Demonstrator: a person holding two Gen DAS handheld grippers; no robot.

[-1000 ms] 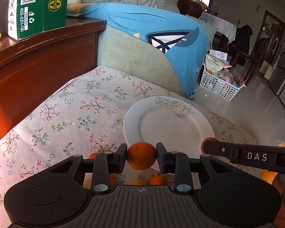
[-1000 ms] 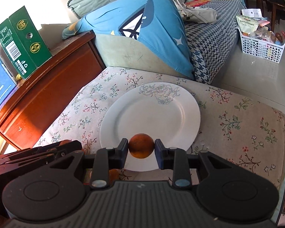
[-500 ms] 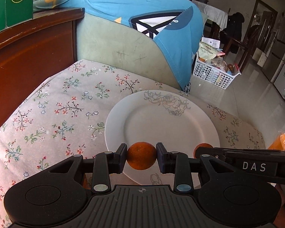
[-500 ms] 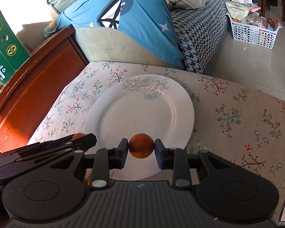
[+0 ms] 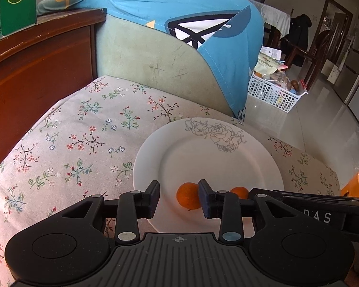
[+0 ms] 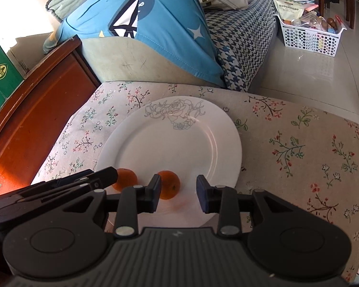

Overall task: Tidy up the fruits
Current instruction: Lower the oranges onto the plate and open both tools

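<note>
Both oranges rest on the plate (image 5: pixel 263 165) for collection. Left gripper (image 5: pixel 179 197) and right gripper (image 6: pixel 178 195) jaws are opening, releasing left orange (image 5: pixel 187 195) and right orange (image 6: pixel 169 186).

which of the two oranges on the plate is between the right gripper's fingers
The orange toward the plate's middle, beside the right gripper's left finger as its jaws open. The other orange sits further left, by the left gripper.

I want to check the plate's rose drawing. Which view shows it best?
The right wrist view: the rose drawing on the plate lies nearer the centre, bigger. The left wrist view shows it whole too, but smaller.
</note>
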